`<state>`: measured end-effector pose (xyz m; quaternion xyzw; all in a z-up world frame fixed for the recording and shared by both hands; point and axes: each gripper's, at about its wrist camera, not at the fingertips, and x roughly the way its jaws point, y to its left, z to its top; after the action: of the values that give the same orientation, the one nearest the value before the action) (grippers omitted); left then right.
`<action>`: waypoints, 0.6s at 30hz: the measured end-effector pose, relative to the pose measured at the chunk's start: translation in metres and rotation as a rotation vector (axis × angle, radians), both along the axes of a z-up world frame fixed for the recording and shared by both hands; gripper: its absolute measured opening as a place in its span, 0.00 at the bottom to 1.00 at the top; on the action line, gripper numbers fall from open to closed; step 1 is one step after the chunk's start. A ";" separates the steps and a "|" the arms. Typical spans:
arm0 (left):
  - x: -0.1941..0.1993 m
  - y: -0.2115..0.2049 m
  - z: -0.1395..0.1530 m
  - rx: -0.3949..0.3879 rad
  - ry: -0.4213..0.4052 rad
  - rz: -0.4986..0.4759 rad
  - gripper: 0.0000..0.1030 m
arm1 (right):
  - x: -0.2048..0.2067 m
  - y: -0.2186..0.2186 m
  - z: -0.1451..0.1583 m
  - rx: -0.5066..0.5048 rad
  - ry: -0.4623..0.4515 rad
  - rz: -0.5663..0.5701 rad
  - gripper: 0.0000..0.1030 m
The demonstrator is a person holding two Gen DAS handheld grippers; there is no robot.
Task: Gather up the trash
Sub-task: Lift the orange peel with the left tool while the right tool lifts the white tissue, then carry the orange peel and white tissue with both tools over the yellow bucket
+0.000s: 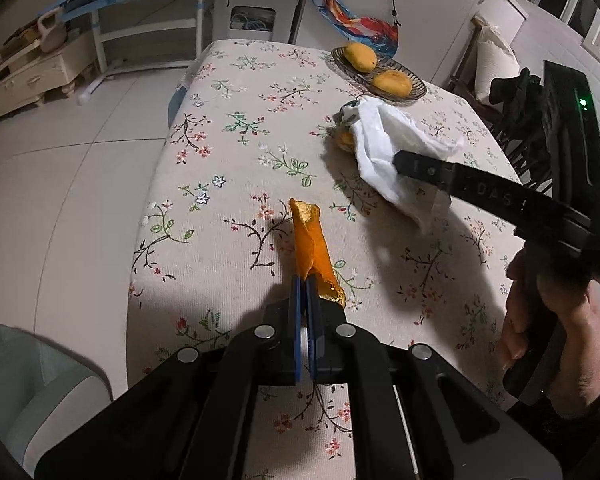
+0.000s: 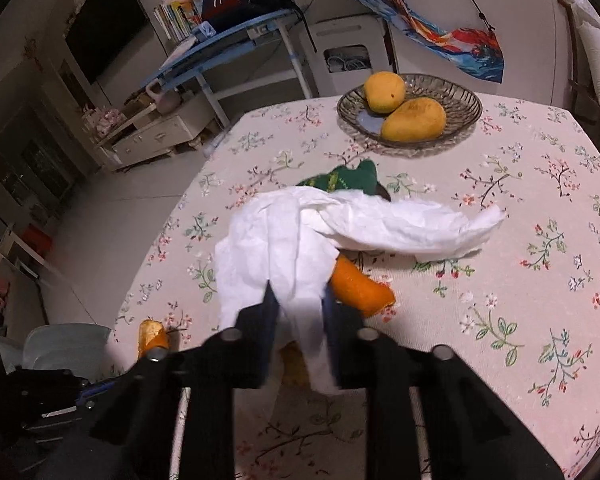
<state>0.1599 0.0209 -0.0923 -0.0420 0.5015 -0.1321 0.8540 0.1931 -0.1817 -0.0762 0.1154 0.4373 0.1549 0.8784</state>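
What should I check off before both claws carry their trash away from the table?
1. Left claw shut on the mango peel: ok.
2. Right claw gripping the white tissue: cannot tell; its fingers straddle the tissue with a gap.
3. Second peel under the tissue left behind: not ok.
4. Green wrapper collected: not ok.
5. Mangoes in the glass dish undisturbed: ok.
6. Bin reachable beside the table: cannot tell.
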 end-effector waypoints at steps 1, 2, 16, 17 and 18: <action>-0.001 -0.001 0.001 0.000 -0.004 -0.001 0.03 | -0.002 -0.003 0.004 -0.002 -0.015 -0.002 0.12; -0.001 -0.002 0.002 0.001 -0.008 -0.002 0.03 | -0.004 -0.005 0.008 0.002 -0.029 -0.003 0.10; -0.033 -0.007 0.025 -0.041 -0.106 -0.004 0.03 | -0.062 -0.051 0.036 0.140 -0.058 -0.044 0.10; -0.038 -0.009 0.026 -0.037 -0.110 -0.009 0.03 | -0.066 -0.051 0.037 0.140 -0.057 -0.044 0.10; -0.040 -0.010 0.026 -0.034 -0.113 -0.013 0.03 | -0.074 -0.051 0.037 0.143 -0.056 -0.043 0.10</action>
<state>0.1196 0.0105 -0.0665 -0.0460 0.4505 -0.1484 0.8792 0.1192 -0.2331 -0.0391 0.1827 0.3978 0.1697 0.8829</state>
